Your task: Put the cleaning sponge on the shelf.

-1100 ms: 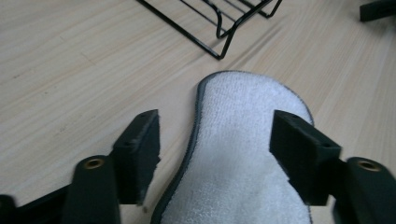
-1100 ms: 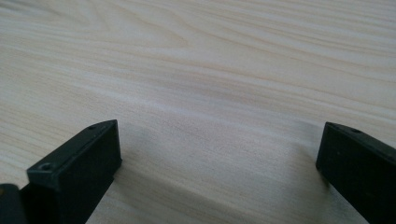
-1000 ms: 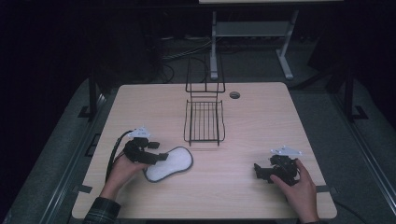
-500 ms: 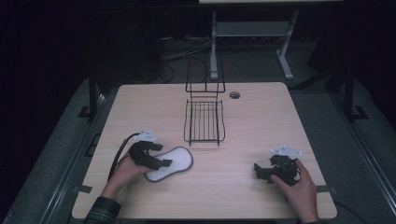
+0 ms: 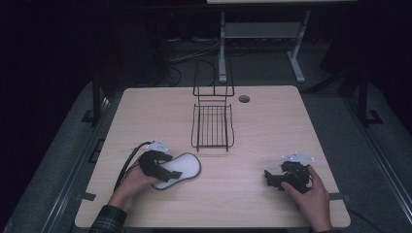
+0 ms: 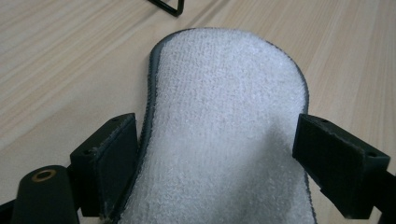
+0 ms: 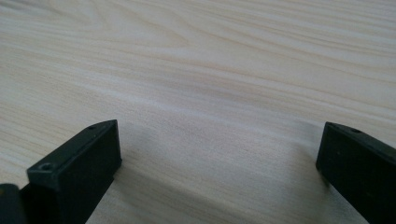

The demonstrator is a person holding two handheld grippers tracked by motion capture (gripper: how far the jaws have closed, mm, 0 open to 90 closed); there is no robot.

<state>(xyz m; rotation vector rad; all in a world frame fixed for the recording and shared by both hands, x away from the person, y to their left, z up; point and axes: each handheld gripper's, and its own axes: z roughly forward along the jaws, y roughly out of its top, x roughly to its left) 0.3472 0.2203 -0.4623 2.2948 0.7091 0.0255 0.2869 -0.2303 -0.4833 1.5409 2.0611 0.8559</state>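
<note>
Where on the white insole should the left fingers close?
Across its narrow waist, from the end nearest the person. The insole lies flat on the table, fleece up, and the open left gripper already straddles it, one finger outside each dark edge, where the outline pinches in.

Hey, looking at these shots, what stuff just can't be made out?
- White terry-cloth insole with dark edge: near end cut off by the left gripper view's bottom edge; in the high view the left claw covers that end.
- Small dark round thing on the light wooden table: too small to identify in the high view.
- Black wire rack: only a corner shows in the left gripper view.
</note>
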